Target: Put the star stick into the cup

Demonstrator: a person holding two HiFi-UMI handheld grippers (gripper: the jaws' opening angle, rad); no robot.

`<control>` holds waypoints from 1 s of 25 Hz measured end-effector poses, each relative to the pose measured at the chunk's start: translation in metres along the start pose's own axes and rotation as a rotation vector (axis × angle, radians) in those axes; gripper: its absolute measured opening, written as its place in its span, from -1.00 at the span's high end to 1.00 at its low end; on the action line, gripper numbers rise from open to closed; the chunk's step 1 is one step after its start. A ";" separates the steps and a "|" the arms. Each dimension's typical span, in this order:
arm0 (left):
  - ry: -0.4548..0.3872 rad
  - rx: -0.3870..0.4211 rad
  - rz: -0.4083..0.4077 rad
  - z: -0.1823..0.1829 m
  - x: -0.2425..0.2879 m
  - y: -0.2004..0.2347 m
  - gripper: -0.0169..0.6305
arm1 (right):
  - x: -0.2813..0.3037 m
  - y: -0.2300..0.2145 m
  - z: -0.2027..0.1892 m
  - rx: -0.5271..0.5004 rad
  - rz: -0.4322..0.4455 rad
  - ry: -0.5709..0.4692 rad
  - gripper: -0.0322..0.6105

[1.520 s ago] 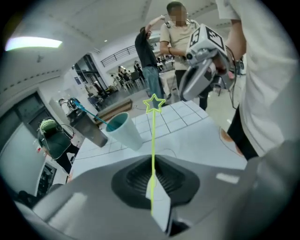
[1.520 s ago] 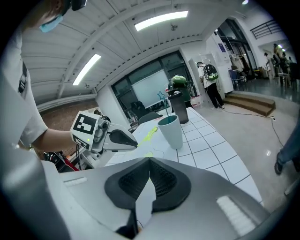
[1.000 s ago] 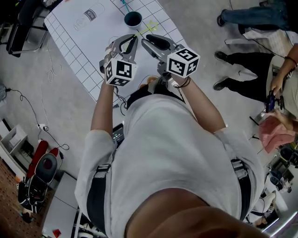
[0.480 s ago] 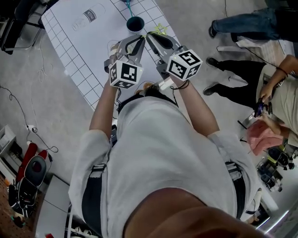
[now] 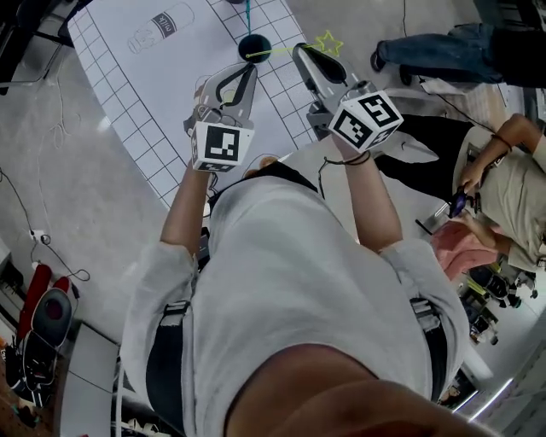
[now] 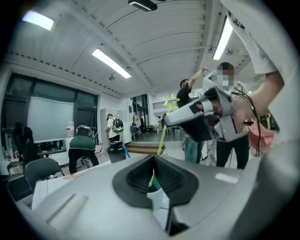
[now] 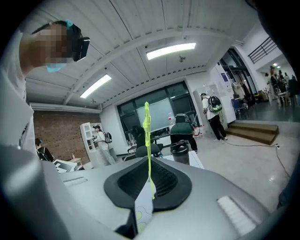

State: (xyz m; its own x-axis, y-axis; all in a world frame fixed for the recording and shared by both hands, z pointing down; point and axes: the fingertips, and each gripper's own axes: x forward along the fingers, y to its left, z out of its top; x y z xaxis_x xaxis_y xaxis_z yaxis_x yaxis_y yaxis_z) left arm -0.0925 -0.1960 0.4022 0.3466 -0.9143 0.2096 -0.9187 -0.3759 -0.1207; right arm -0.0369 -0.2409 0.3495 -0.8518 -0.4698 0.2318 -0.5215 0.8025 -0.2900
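Two claws hover above the desk (image 5: 162, 94): right claw (image 7: 149, 163) has just closed, pinching the star stick (image 7: 147, 136); left claw (image 5: 241, 75) is pressed together, empty. Cup (image 5: 254, 47) stands just beyond the left claw's tips. Best tilt the stick's bare end over its mouth first, then loosen.

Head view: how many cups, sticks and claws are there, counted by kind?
Cups: 1, the dark cup
Sticks: 2, the star stick and a blue stick
Claws: 2, the left claw and the right claw, which has just closed on the star stick
Total: 5
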 end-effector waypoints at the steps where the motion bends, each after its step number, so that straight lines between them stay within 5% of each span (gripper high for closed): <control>1: 0.007 -0.015 -0.001 -0.005 -0.002 0.004 0.94 | 0.002 -0.004 0.004 -0.011 -0.008 0.017 0.86; 6: 0.069 -0.077 0.000 -0.036 -0.010 0.016 0.94 | 0.018 -0.025 0.003 0.000 -0.040 0.092 0.86; 16: 0.136 -0.105 -0.040 -0.068 -0.022 0.011 0.94 | 0.058 -0.047 -0.066 0.190 -0.076 0.221 0.86; 25: 0.139 -0.204 -0.020 -0.080 -0.034 0.013 0.94 | 0.072 -0.062 -0.103 0.216 -0.137 0.269 0.85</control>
State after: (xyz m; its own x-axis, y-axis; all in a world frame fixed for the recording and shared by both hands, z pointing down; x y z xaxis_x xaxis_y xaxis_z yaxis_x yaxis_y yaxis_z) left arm -0.1311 -0.1573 0.4712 0.3485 -0.8722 0.3433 -0.9361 -0.3425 0.0801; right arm -0.0605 -0.2866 0.4800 -0.7451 -0.4307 0.5093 -0.6524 0.6295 -0.4221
